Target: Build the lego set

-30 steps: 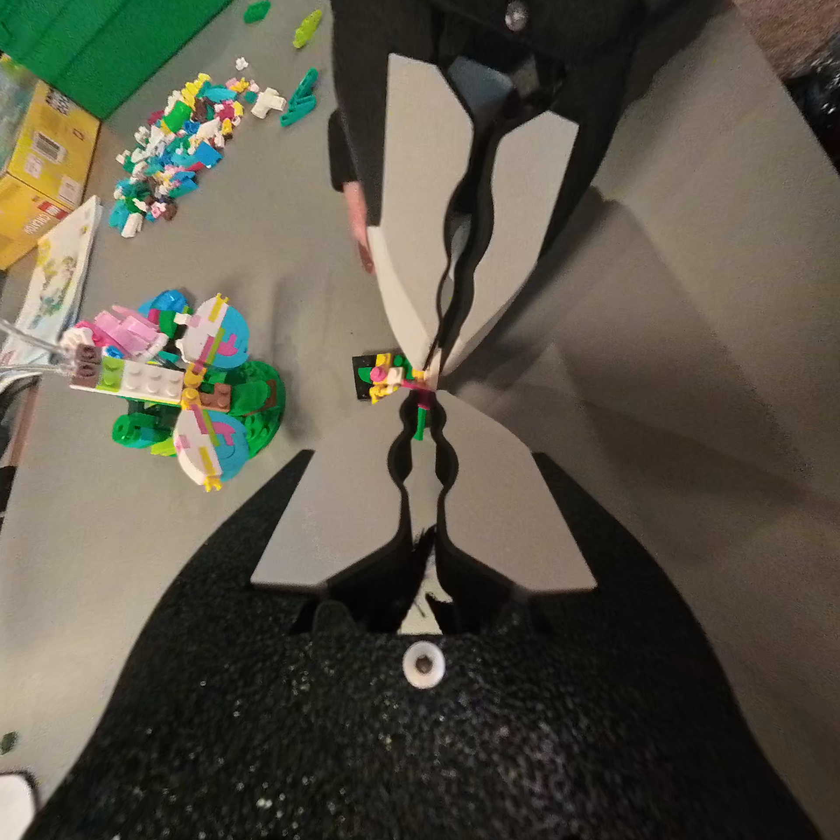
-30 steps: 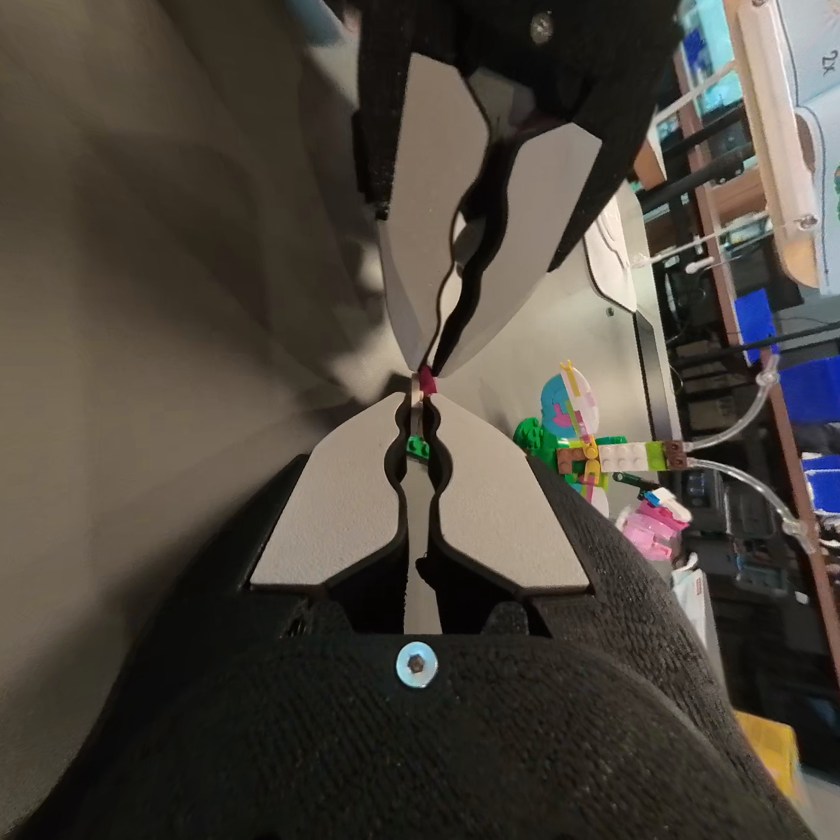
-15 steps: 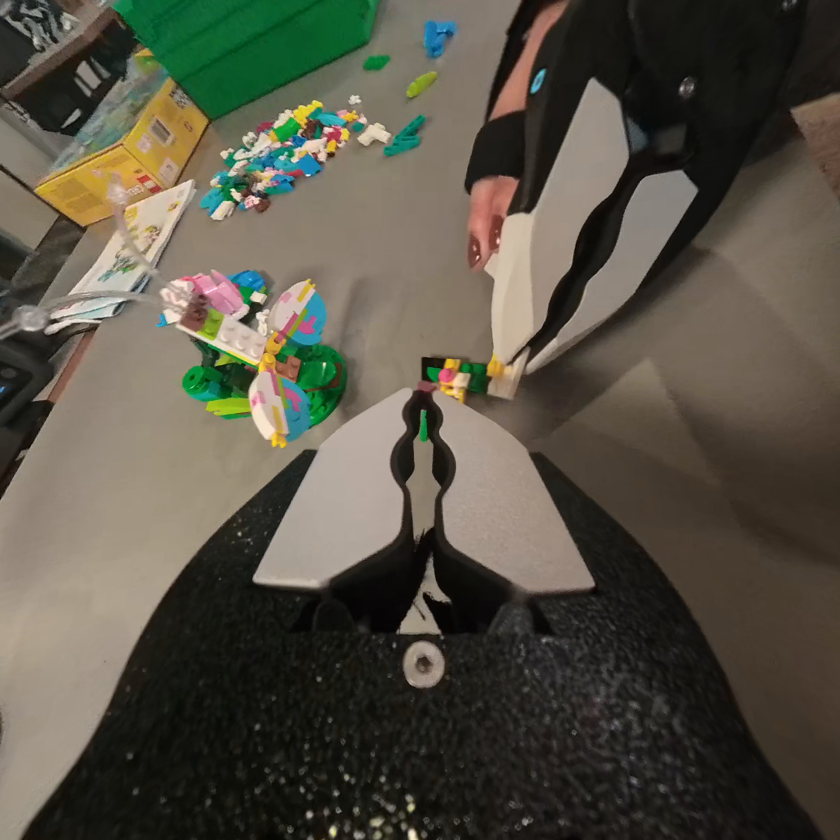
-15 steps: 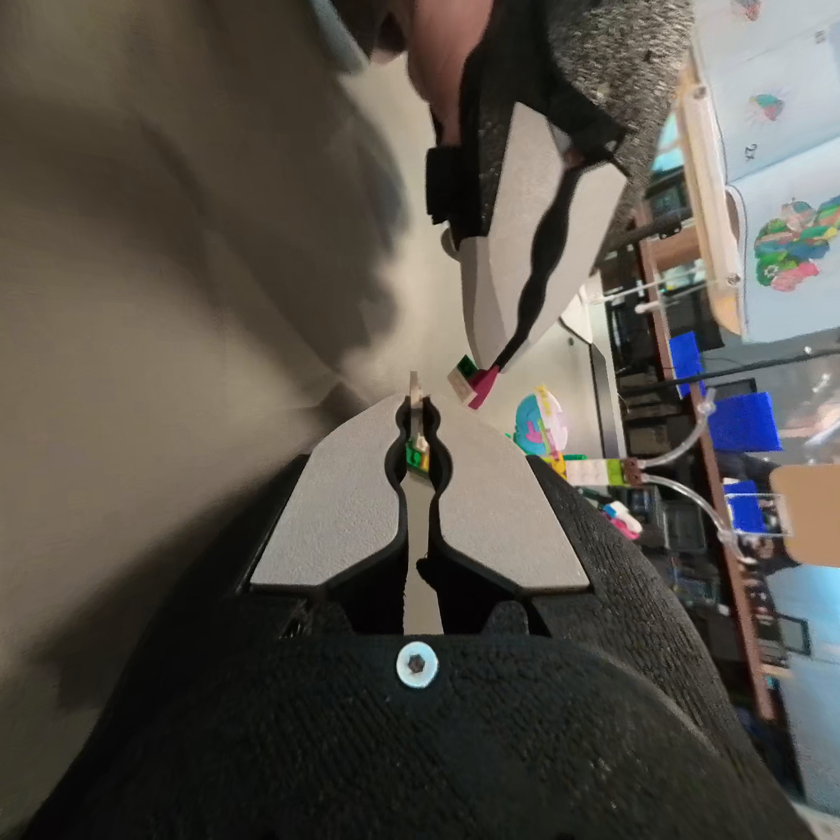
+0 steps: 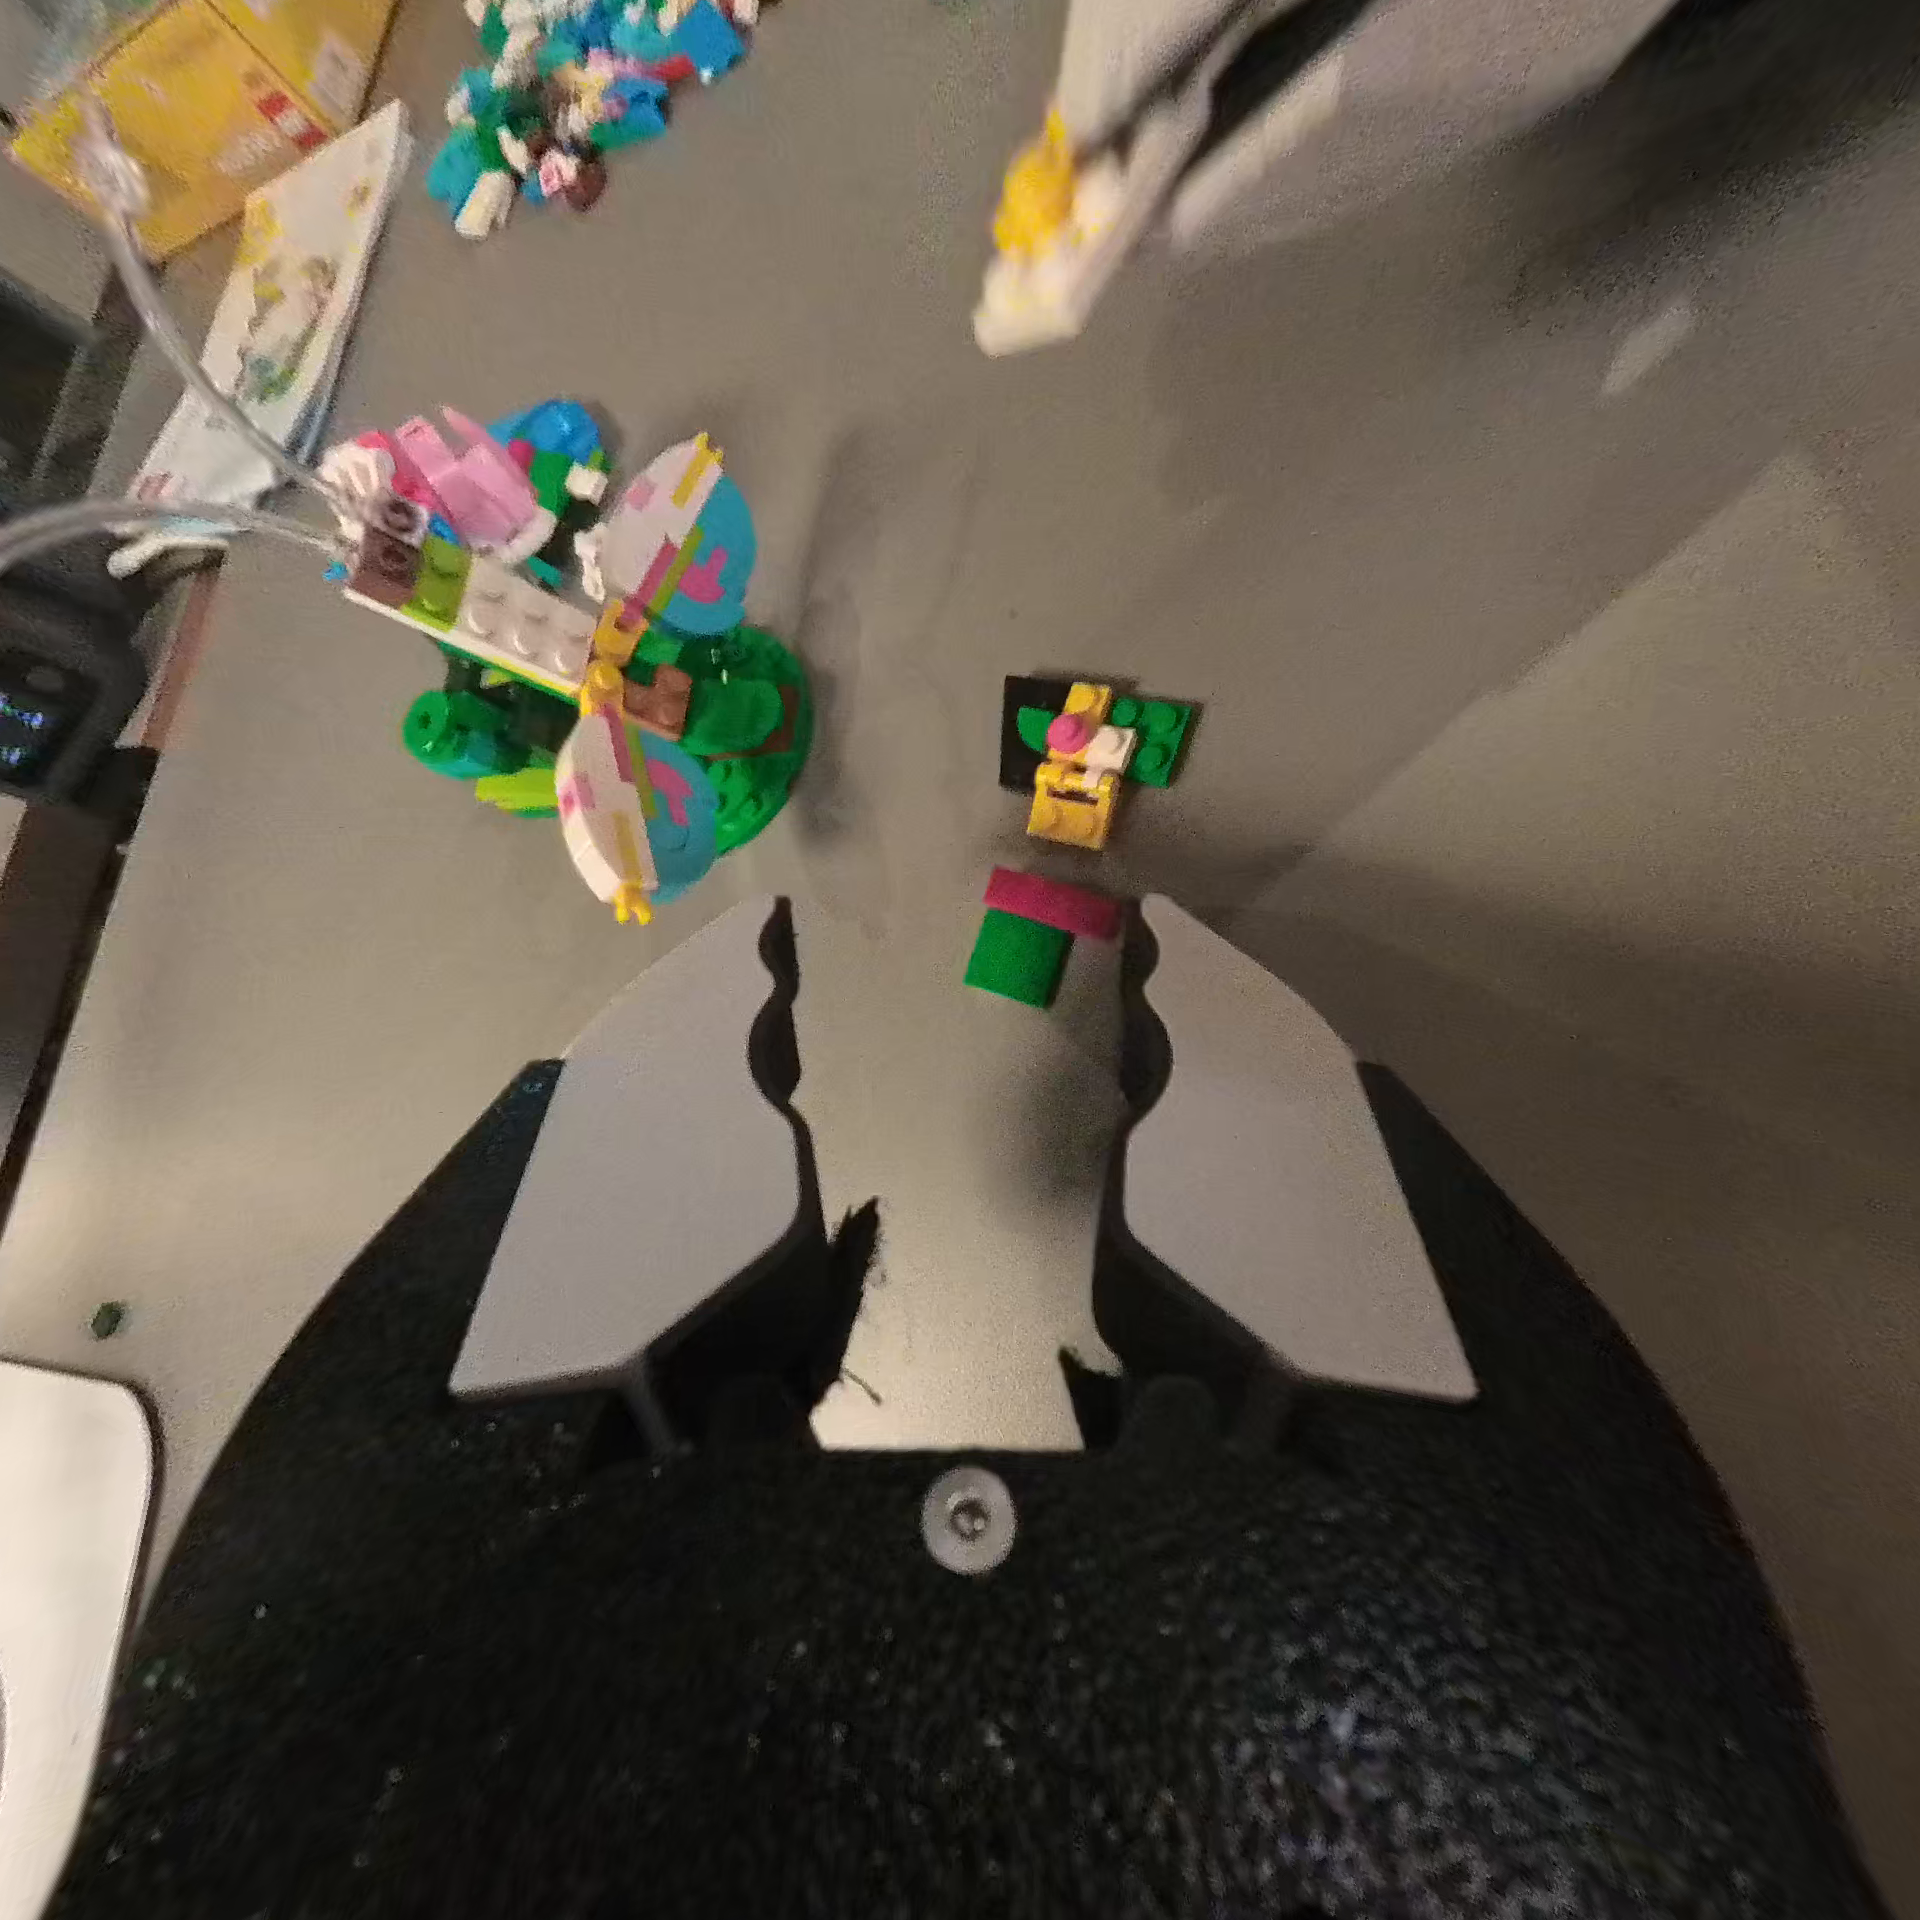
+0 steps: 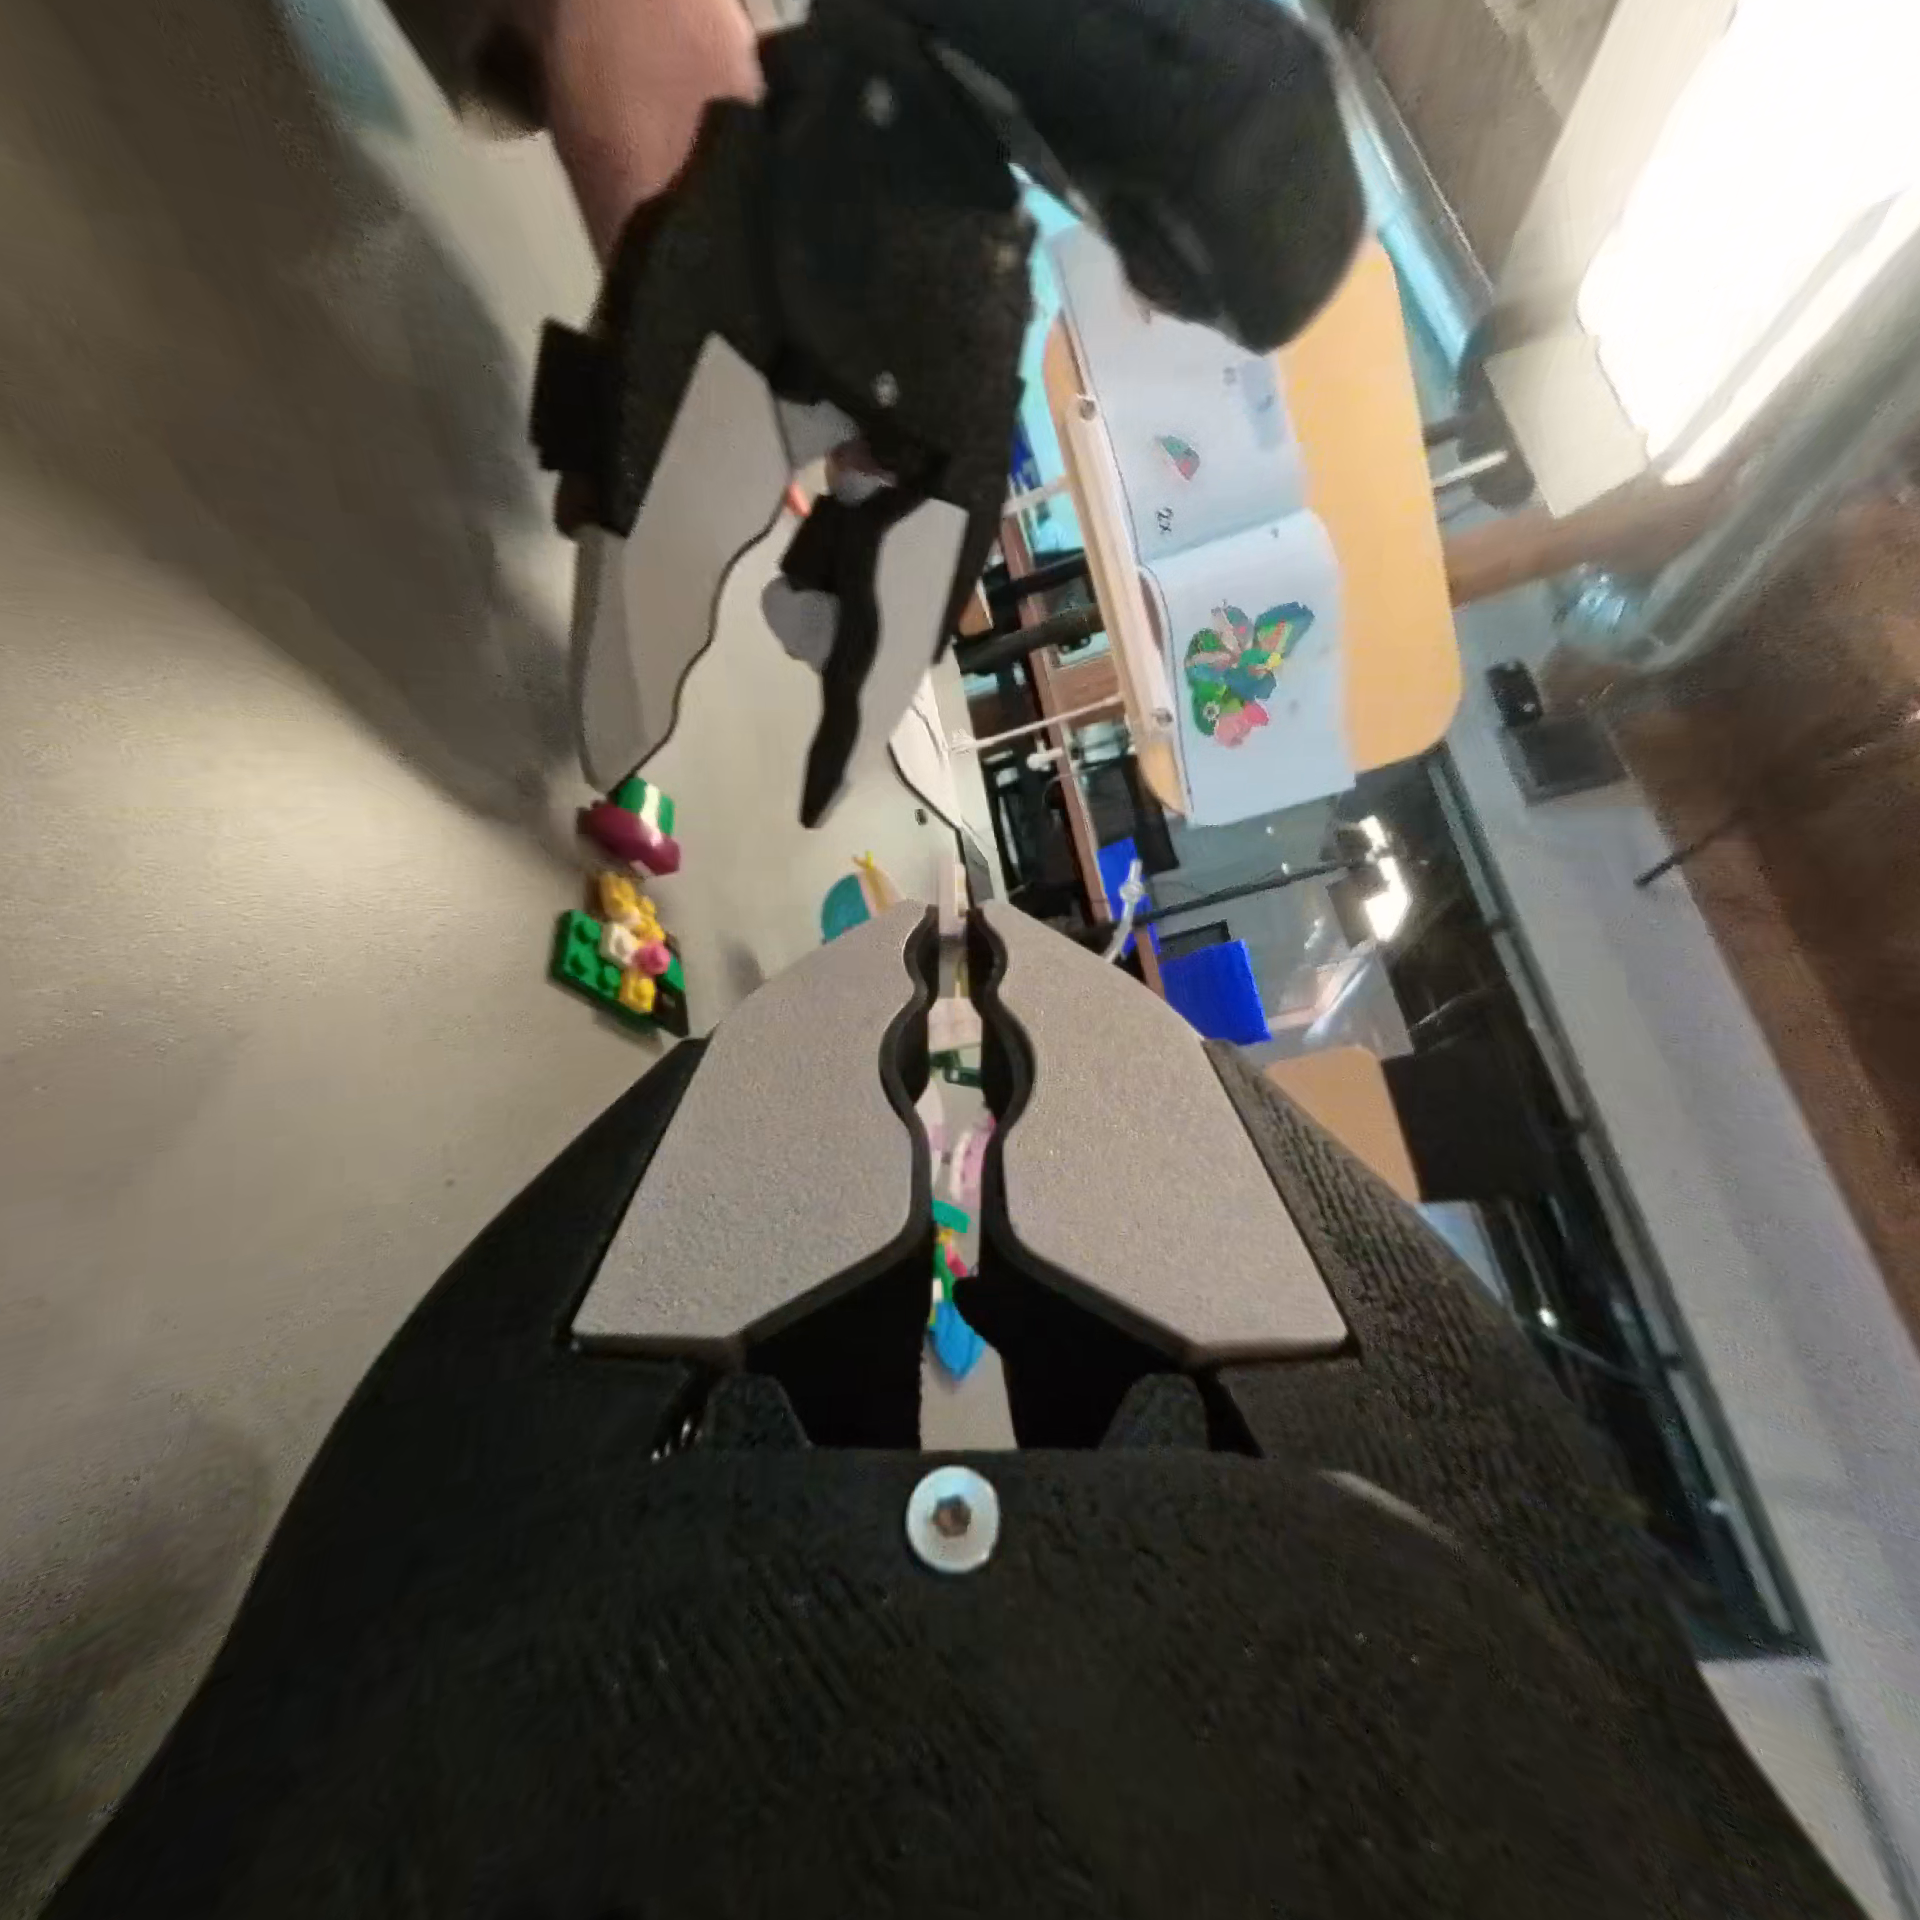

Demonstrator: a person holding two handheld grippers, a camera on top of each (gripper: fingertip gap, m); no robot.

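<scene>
My left gripper (image 5: pixel 966 914) is open. A small magenta and green piece (image 5: pixel 1029 935) sits between its fingertips, close to the right finger; I cannot tell if it rests on the grey table (image 5: pixel 1351 520). Just beyond lies a small build (image 5: pixel 1091 748) of black and green plates with yellow and pink parts. My right gripper (image 6: pixel 951 914) is shut on a thin white and yellow piece (image 6: pixel 951 899), and shows blurred in the left wrist view (image 5: pixel 1049 270), lifted away. The butterfly model (image 5: pixel 582 665) stands to the left. The right wrist view also shows the left gripper (image 6: pixel 717 795), the magenta piece (image 6: pixel 634 831) and the small build (image 6: pixel 613 966).
A pile of loose bricks (image 5: pixel 582 104), a yellow box (image 5: pixel 197 125) and a booklet (image 5: pixel 301 281) lie at the far left. A white object (image 5: pixel 62 1558) sits at the near left edge. An open instruction book (image 6: pixel 1236 644) on a stand and blue bins (image 6: pixel 1216 987) are beyond the table.
My left gripper has opened and let go of the magenta and green piece. The two grippers have moved apart; the right one has lifted away with the white and yellow piece.
</scene>
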